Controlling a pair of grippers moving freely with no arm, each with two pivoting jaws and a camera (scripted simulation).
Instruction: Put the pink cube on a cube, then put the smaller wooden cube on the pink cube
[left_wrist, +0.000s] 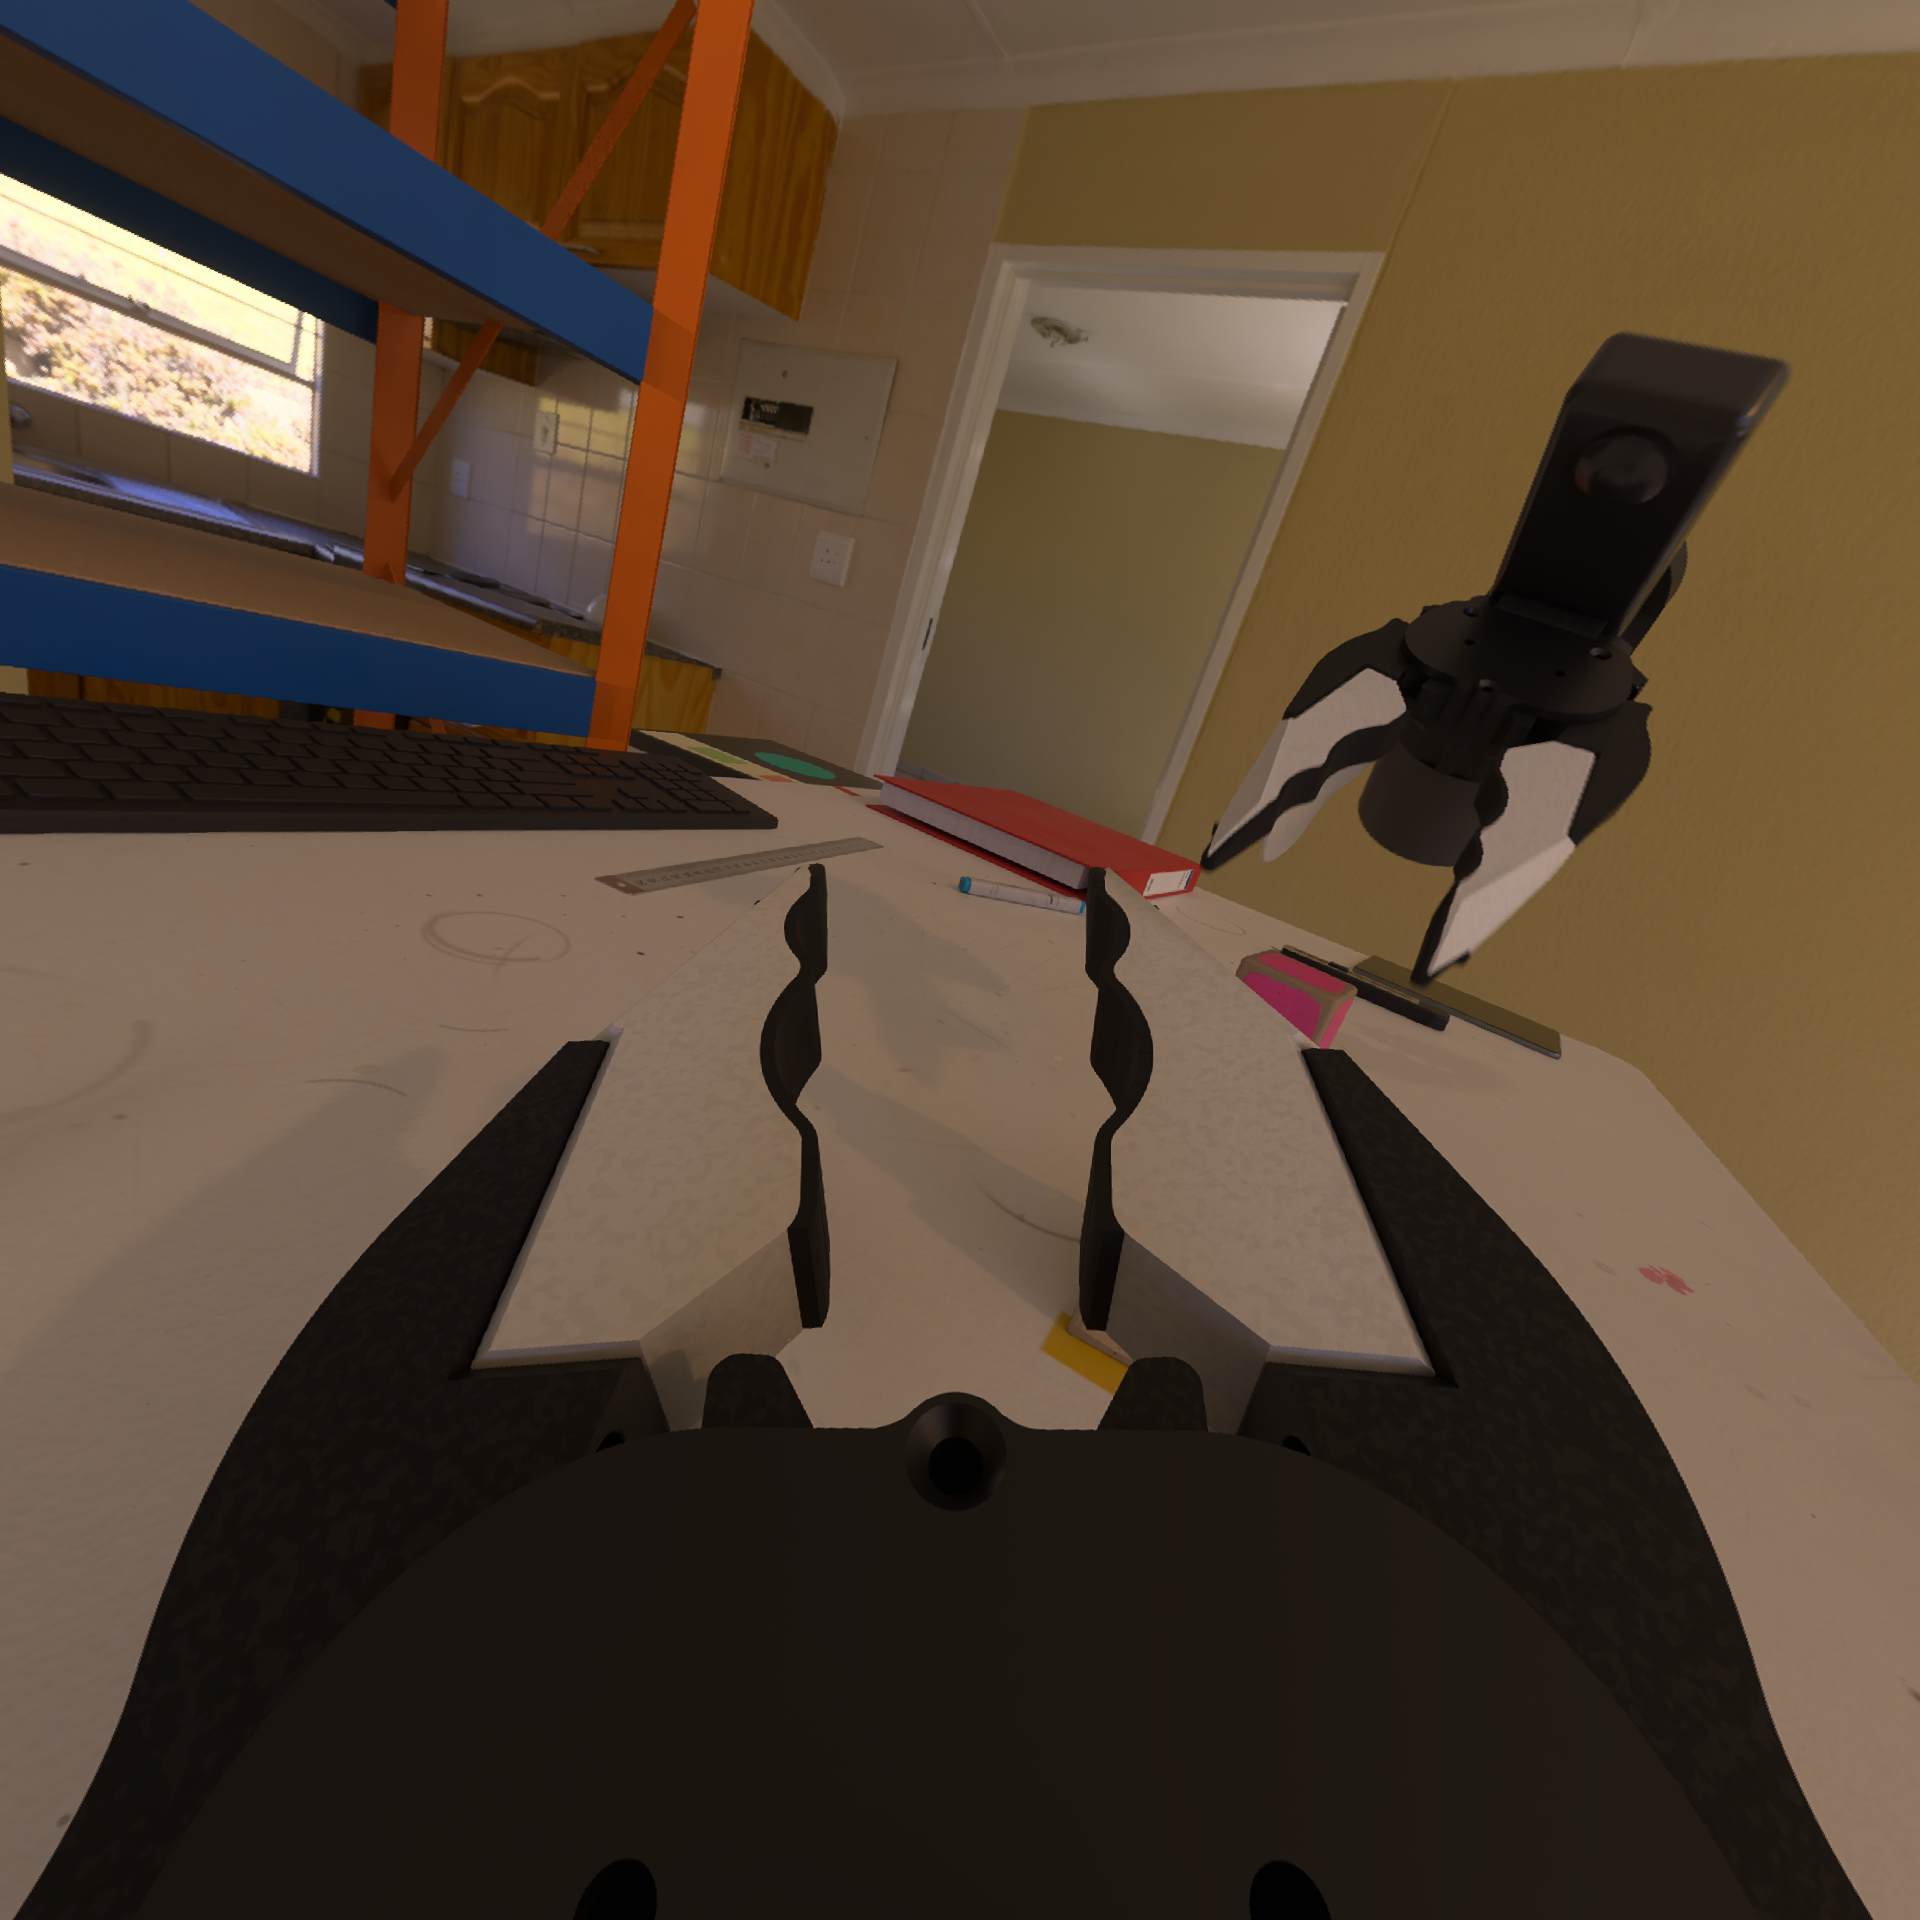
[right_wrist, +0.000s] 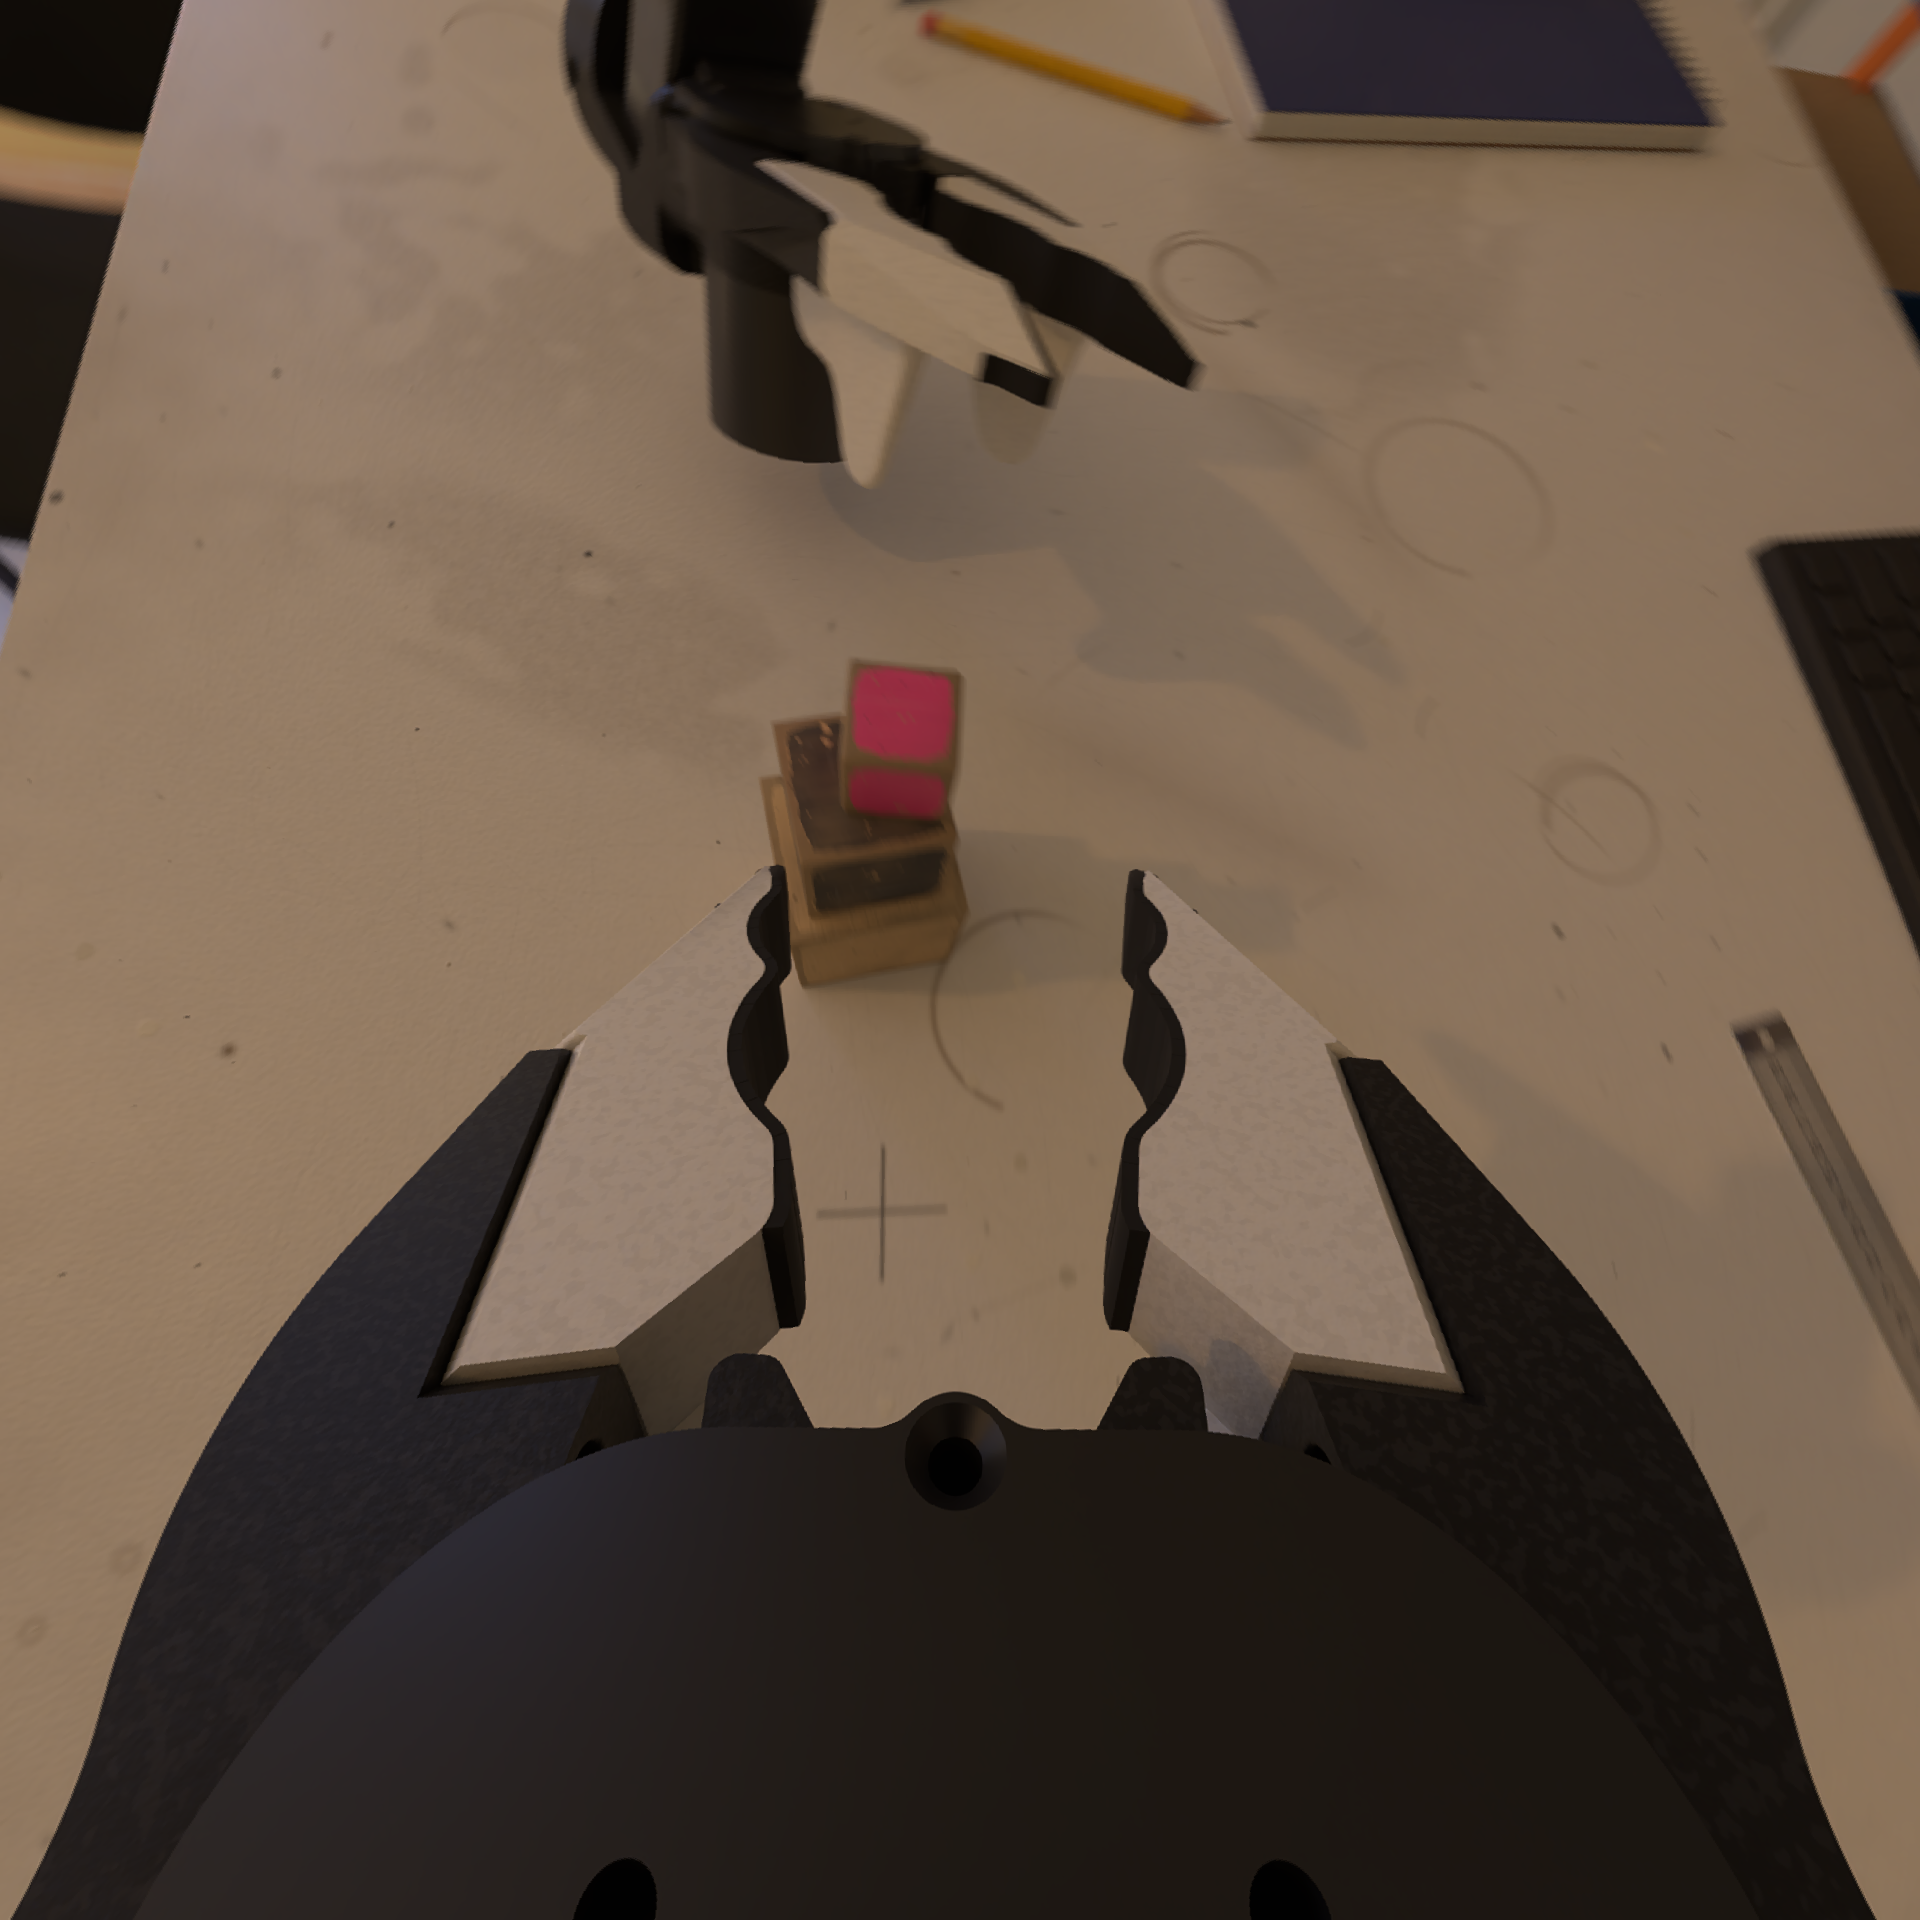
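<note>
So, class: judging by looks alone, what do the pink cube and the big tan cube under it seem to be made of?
Pink cube: seemingly wood, matte pink faces with bare tan edges showing.
Big tan cube: likely unvarnished wood, dull light-brown sides, a darker panel on top. Grain is too faint to confirm either.

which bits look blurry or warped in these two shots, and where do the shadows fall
Right wrist view: the left gripper and the notebook are smeared by blur, the cube stack stays fairly sharp, and a soft shadow spreads right of the far gripper across the table. Left wrist view: wide-angle bending tilts the blue shelf; the right gripper is slightly blurred.
</note>
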